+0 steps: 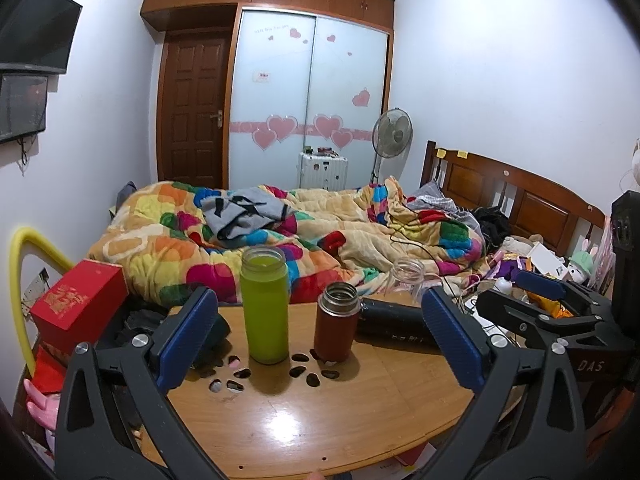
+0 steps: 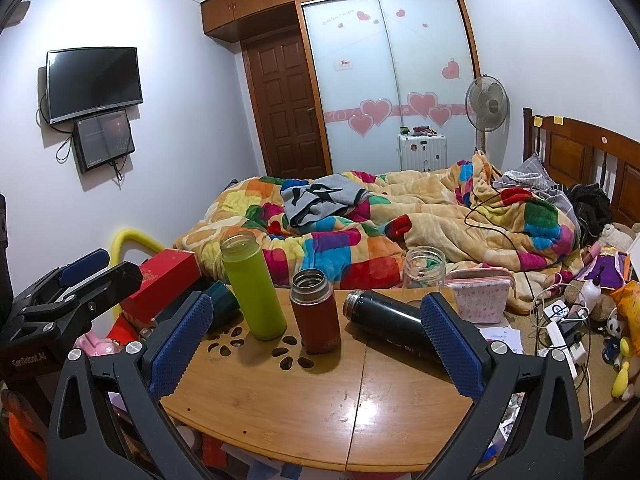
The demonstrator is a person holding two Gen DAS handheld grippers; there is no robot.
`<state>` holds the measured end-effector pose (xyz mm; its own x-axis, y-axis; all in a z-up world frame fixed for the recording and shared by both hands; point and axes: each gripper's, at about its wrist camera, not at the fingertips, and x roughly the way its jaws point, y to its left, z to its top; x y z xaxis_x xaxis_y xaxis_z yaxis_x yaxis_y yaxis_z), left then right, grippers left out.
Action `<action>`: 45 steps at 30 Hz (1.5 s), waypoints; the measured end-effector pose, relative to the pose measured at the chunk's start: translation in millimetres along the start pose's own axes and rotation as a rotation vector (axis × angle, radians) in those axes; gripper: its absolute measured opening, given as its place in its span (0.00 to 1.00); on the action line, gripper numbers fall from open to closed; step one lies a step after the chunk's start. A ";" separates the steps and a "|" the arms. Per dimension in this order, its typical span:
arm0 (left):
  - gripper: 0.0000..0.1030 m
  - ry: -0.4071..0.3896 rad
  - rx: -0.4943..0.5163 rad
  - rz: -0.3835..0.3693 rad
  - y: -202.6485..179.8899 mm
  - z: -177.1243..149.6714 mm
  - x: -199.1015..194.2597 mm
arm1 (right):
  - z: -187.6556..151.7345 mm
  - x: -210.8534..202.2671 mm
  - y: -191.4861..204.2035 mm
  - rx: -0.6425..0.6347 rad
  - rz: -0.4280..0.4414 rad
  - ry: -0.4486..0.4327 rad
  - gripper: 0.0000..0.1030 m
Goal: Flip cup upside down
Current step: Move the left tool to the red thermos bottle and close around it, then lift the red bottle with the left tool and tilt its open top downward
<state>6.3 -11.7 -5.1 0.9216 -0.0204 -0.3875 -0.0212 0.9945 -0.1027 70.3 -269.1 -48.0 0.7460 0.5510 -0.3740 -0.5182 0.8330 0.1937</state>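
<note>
Bamboo table (image 1: 320, 420) under both my claws, nothing gripped. Left claw (image 1: 320, 336) spread wide, green cup (image 1: 266, 308) and red cup (image 1: 335, 324) upright just ahead between its fingers. Right claw (image 2: 316, 336) spread too, black cup (image 2: 390, 322) lying ahead-right. Step: approach, pick a cup, close, invert. Which cup is meant is unclear; teal thing (image 2: 222, 304) half hidden behind my finger.

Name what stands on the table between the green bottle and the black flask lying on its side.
The red-brown flask stands upright between the green bottle and the black flask; both wrist views show this.
</note>
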 end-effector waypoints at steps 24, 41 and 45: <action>0.69 0.396 -0.027 -0.003 -23.5 -55.7 233.0 | -73.4 48.4 -83.8 0.089 -0.089 0.243 1.00; 0.59 0.560 -0.057 -0.287 -4.0 -68.1 174.2 | -92.0 88.7 -47.4 -0.011 0.088 0.284 1.00; 0.59 0.613 -0.085 -0.373 2.5 -76.5 151.1 | -103.8 98.4 -25.6 -0.084 0.153 0.314 1.00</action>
<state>115.9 -20.1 -134.1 0.4908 -0.4354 -0.7547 0.1993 0.8993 -0.3893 113.6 -241.3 -183.9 0.4991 0.6160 -0.6095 -0.6564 0.7279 0.1982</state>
